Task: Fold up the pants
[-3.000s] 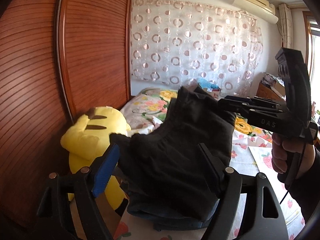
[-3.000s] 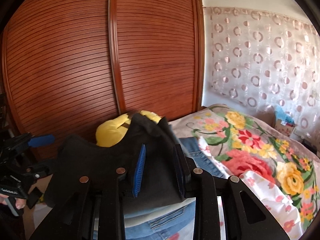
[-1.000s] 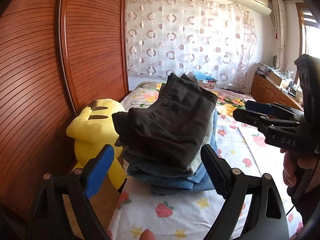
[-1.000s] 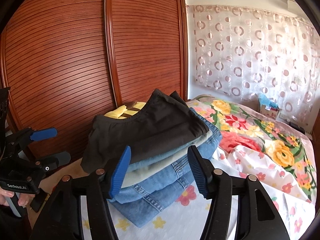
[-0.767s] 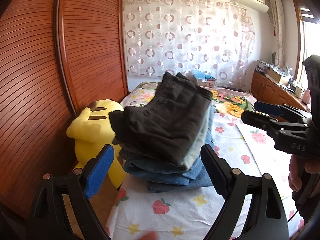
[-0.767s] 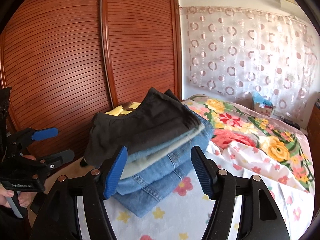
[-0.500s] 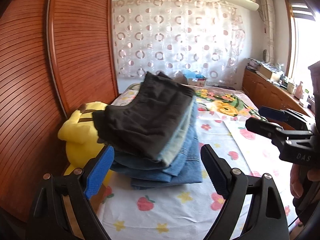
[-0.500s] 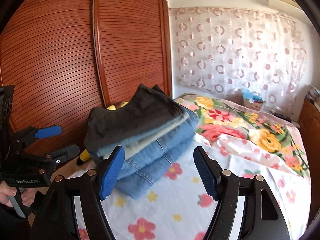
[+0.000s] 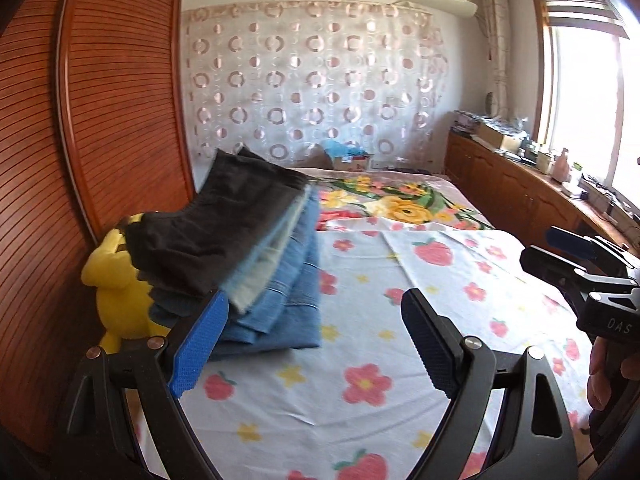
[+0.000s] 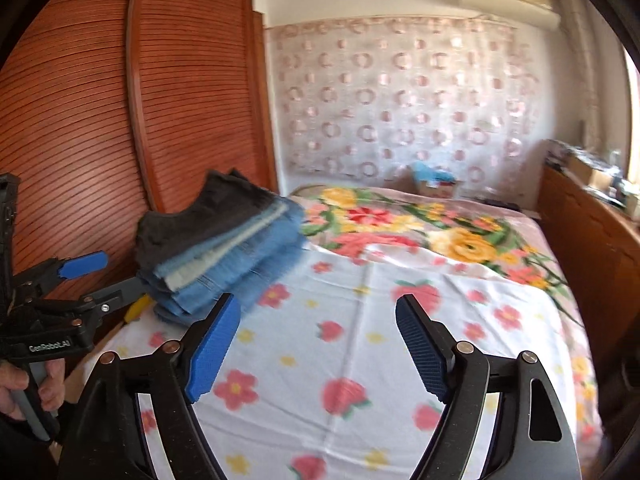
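I am looking at the wide bed under a white sheet printed with red strawberries and flowers point(image 9: 360, 312), which is filling most of both wrist views. Behind it a slatted reddish-brown wooden wardrobe point(image 10: 80, 100) is standing along the bed's left edge. At that left edge a stack of folded pants, dark charcoal on top over pale and blue denim layers point(image 9: 240, 248), is resting on the sheet, its near end overhanging a yellow plush toy point(image 9: 116, 292) that is sitting between the bed and the wardrobe. I am holding the left gripper point(image 9: 316, 340) with its fingers spread wide and gripping nothing, just near of the stack. The right gripper point(image 10: 318, 344) is hovering over the sheet's middle, fingers likewise wide apart and carrying nothing.
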Tool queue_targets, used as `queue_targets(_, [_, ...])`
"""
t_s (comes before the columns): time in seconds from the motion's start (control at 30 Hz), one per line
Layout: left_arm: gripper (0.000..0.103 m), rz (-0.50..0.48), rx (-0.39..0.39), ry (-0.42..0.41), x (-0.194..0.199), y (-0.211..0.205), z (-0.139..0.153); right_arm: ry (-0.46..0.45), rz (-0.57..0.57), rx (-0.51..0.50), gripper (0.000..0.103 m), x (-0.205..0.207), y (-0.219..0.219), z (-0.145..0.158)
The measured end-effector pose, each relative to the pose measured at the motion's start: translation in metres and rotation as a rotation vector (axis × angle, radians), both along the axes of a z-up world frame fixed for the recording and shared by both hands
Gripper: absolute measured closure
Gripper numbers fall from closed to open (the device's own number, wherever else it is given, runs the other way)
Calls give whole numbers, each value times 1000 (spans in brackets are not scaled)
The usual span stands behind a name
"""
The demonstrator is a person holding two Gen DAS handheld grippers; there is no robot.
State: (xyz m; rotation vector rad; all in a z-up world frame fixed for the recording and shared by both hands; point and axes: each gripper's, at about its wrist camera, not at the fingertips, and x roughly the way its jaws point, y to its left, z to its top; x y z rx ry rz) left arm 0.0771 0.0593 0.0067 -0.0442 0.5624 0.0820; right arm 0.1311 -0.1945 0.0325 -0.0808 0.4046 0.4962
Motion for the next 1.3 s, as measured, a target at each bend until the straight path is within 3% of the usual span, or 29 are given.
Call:
queue_targets(0.3, [14,-75,8,3,-15,-49,2,9,-103,27,21,-41,-30,-1])
queue_targets(0.67, [14,-112,34,-17,-26,-85,16,-11,-160,36,21,-68,-23,6])
queue_targets(1.07, [14,-100,39,-97,-50,-82,43,-96,-176,75,19,-100,-26,8])
queue_targets(1.3, [14,-77,48,-115,-61,-75,49,-118,-179,96,15,-103,-33,-8])
